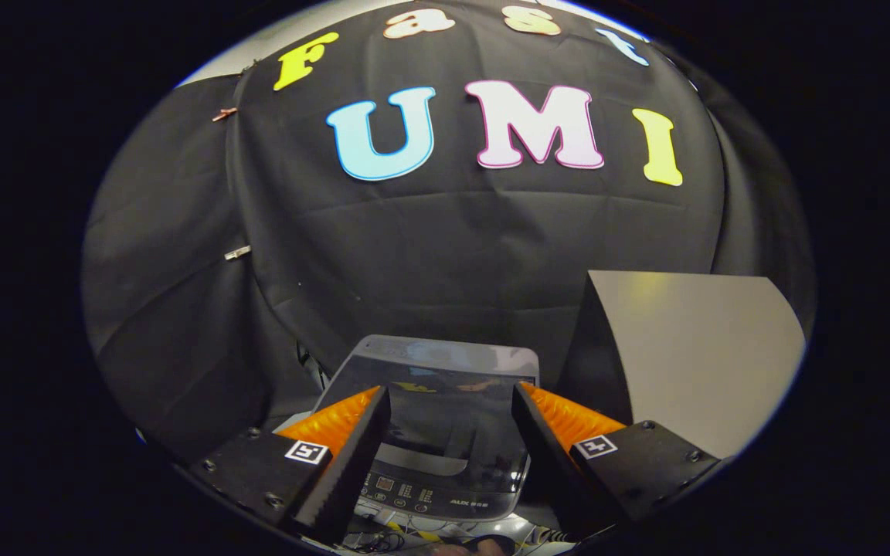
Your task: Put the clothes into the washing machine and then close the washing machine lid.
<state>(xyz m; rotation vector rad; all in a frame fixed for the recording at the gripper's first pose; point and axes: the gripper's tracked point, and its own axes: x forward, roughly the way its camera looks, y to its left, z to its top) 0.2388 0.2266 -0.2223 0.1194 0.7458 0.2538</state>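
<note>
Grey-lidded washing machine (433, 417) sits low centre of frame, just ahead of and below gripper (451, 401), framed between spread fingers. Fingers wide apart, holding nothing. Lid appears down, glossy. Control panel (429, 494) on near edge. No clothes identifiable.

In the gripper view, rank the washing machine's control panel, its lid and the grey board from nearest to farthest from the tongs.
The tongs are open, holding nothing.
1. Control panel: between the fingers, low down.
2. Lid: just ahead of the fingertips, closed.
3. Grey board: beyond the fingers, to the right of the washing machine, against the cloth wall.
</note>
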